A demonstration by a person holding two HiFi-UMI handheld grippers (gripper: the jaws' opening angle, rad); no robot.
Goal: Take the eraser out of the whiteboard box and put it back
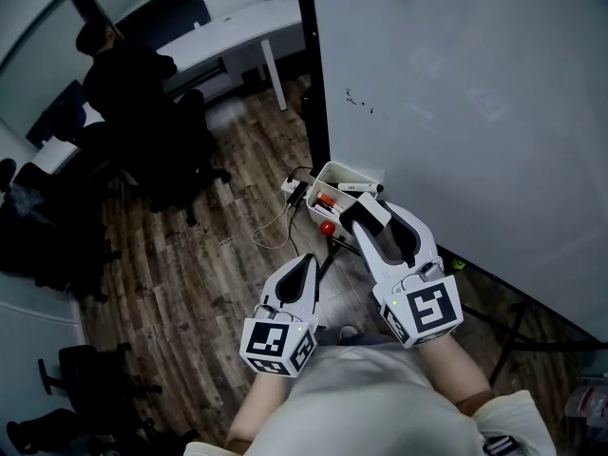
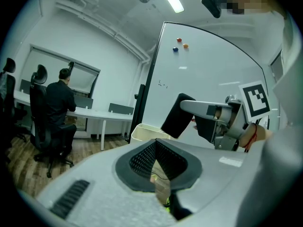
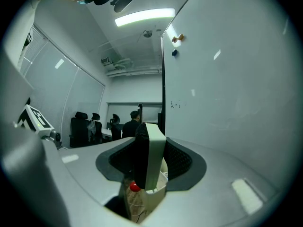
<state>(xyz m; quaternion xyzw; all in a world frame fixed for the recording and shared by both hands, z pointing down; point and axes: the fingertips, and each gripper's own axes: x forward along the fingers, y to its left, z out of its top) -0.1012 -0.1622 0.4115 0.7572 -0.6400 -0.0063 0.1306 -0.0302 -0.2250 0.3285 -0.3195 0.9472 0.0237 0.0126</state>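
My right gripper (image 1: 373, 219) is shut on the eraser (image 1: 369, 214), a block with a white back and black felt. It holds the eraser up on edge just above and in front of the white whiteboard box (image 1: 334, 172). In the right gripper view the eraser (image 3: 150, 155) stands upright between the pads, with the box (image 3: 160, 187) below it. The left gripper view shows the eraser (image 2: 177, 116) held clear of the box (image 2: 142, 129). My left gripper (image 1: 306, 266) hangs lower left, shut and empty. Markers (image 1: 328, 200) lie in the box.
The whiteboard (image 1: 475, 112) fills the right side, with magnets (image 2: 179, 44) high on it. A red ball (image 1: 327, 227) shows below the box. A power strip and cables (image 1: 294, 190) lie on the wood floor. A person in black (image 1: 123, 74) sits at a desk among office chairs.
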